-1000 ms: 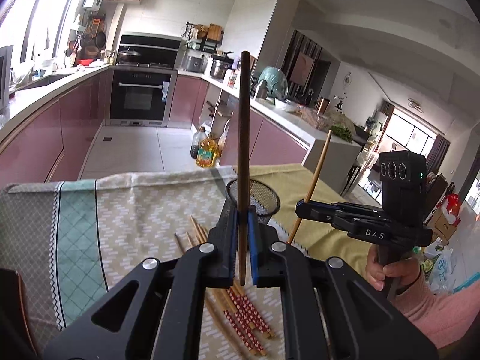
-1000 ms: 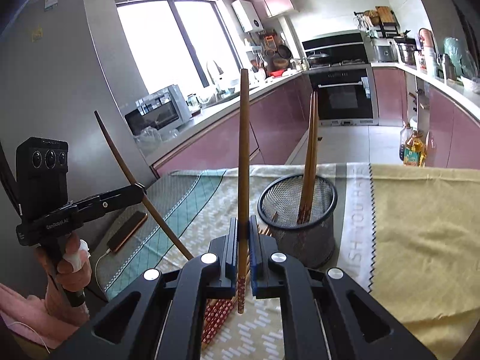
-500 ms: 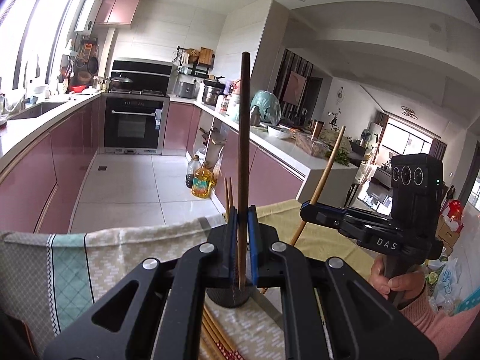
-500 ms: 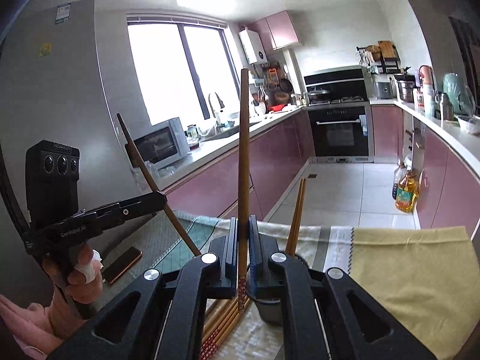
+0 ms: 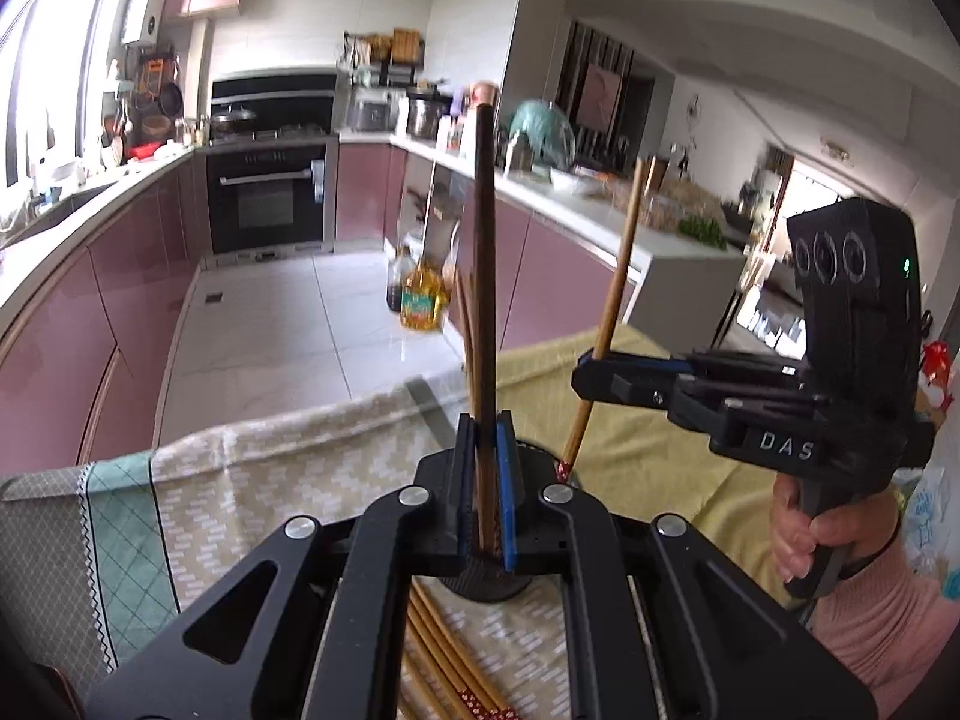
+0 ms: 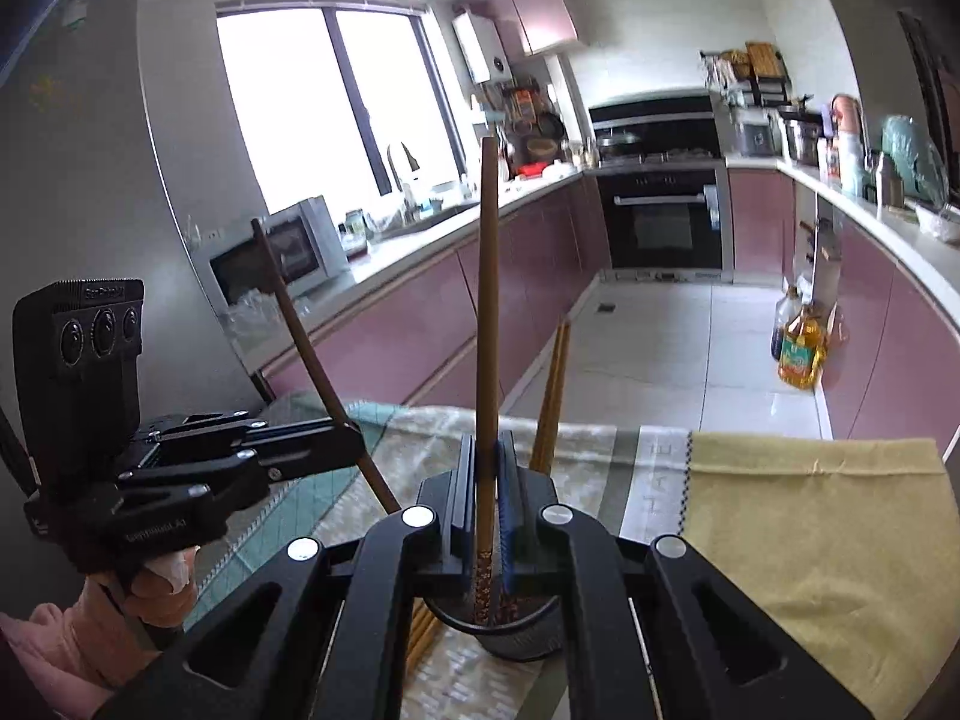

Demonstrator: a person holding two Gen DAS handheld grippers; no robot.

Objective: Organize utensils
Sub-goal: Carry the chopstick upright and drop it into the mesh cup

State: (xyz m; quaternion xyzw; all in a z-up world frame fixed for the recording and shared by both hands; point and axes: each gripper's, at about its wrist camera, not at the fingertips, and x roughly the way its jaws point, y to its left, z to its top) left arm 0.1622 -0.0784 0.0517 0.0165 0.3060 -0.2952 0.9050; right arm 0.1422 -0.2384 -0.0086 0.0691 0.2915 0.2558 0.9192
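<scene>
My left gripper (image 5: 485, 483) is shut on a dark brown chopstick (image 5: 483, 276) held upright over the black mesh holder (image 5: 486, 585); it also shows in the right wrist view (image 6: 354, 450). My right gripper (image 6: 485, 501) is shut on a light wooden chopstick (image 6: 487, 312), upright, its patterned tip at the holder's rim (image 6: 510, 630); it also shows in the left wrist view (image 5: 585, 378). Two chopsticks (image 6: 553, 396) stand in the holder. Several loose chopsticks (image 5: 444, 660) lie on the cloth below.
The table carries a patterned teal-and-beige cloth (image 5: 240, 480) and a yellow cloth (image 6: 810, 528). Beyond the far table edge is the kitchen floor with oil bottles (image 5: 423, 297). Pink cabinets and an oven (image 6: 660, 216) stand behind.
Both grippers have come closer above the holder, which now sits right under the fingers. Both chopsticks stay gripped and upright.
</scene>
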